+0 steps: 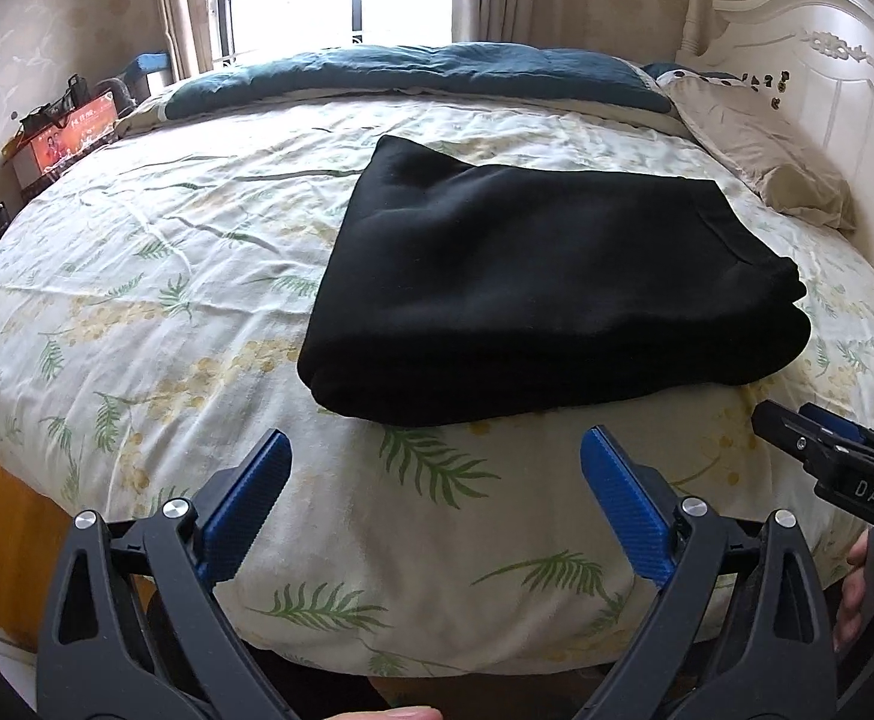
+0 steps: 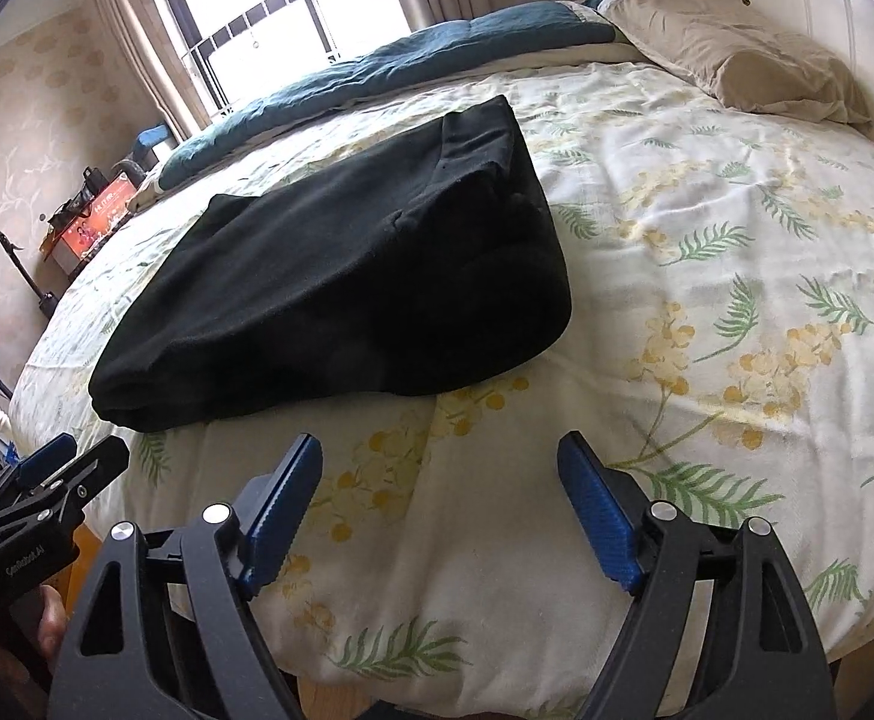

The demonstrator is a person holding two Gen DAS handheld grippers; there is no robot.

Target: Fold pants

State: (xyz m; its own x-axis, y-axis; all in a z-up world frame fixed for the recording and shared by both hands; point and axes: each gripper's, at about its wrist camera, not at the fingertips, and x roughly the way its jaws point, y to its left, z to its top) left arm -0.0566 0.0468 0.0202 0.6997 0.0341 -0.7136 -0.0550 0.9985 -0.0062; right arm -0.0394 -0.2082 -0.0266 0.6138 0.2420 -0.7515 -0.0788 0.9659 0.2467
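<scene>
Black pants (image 1: 532, 288) lie folded into a thick rectangular bundle on the leaf-patterned bedspread (image 1: 155, 276). They also show in the right wrist view (image 2: 347, 276), left of centre. My left gripper (image 1: 437, 450) is open and empty, held over the bed's near edge just short of the bundle. My right gripper (image 2: 439, 456) is open and empty, held over the near edge, to the right of the bundle. The right gripper shows at the right edge of the left wrist view (image 1: 766, 414). The left gripper shows at the lower left of the right wrist view (image 2: 98, 456).
A blue quilt (image 1: 425, 69) lies folded along the far side under the window. A beige pillow (image 1: 760, 156) rests by the white headboard (image 1: 826, 60) on the right. A box and clutter (image 1: 59, 138) stand by the far left wall. Wooden floor (image 1: 11, 540) shows below the bed.
</scene>
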